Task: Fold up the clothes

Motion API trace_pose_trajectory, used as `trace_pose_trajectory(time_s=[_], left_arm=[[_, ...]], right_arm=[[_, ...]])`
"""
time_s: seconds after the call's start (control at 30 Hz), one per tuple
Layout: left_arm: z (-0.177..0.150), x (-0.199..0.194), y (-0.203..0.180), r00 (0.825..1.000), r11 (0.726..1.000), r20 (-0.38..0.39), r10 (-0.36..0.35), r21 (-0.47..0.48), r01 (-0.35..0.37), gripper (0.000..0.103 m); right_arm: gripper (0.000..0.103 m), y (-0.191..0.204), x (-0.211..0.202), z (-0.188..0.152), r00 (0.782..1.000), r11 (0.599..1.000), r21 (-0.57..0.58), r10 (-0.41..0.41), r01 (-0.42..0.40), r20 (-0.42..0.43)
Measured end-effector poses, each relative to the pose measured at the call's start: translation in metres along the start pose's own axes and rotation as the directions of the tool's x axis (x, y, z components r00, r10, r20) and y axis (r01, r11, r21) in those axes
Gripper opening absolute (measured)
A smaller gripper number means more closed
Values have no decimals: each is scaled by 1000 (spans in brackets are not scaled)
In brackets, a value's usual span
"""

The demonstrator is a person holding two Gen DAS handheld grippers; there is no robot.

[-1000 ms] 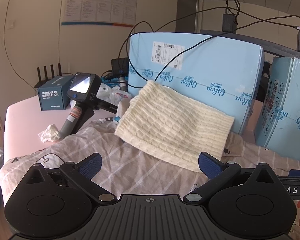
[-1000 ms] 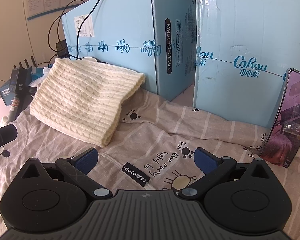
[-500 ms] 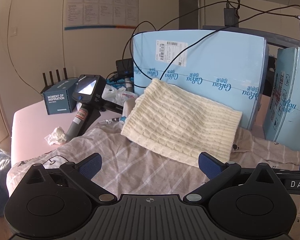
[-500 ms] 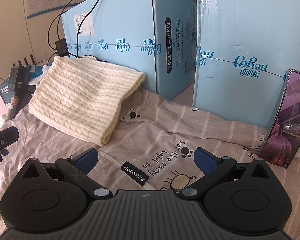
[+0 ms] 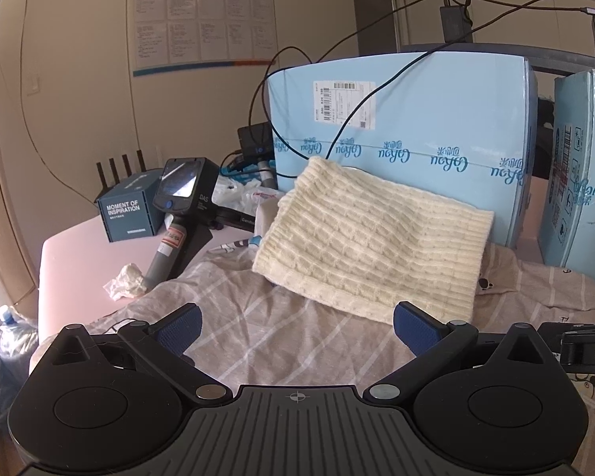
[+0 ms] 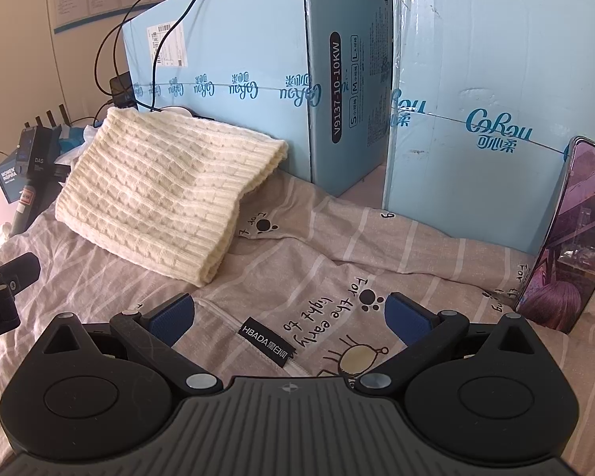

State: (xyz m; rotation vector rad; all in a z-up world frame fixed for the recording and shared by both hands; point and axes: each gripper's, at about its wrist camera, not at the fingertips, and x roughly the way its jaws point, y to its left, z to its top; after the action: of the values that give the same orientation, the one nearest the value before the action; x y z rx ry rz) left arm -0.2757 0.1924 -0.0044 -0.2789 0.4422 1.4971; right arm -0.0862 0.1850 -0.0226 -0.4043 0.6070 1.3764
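Cream knit, one; two blue boxes.

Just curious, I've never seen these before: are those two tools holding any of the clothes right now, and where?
Nothing is held. The left tool and the right tool are both open above the striped garment.

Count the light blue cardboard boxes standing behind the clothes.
2: one light blue box behind the folded cream knit, another on its right, with a phone leaning on it. Others may be hidden.
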Motion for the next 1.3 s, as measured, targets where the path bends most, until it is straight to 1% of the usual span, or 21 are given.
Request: trace_pose_trajectory(time_s=[0.37,0.67,1.3], left_arm=[[0,0,-4,1000,999,22,16,28,-17,103],[-2,-2,-7,997,997,55,49,59,-52,103],[-4,-4,-12,993,993,92,68,93,-77,103]], right_arm=[[103,1,1,-1,1000,1000,-6,-2,2,-4],[103,1,2,-1,1000,1000,-8,-4,4,-7],[103,2,3,-2,1000,1000,-15,-11,11,-14]])
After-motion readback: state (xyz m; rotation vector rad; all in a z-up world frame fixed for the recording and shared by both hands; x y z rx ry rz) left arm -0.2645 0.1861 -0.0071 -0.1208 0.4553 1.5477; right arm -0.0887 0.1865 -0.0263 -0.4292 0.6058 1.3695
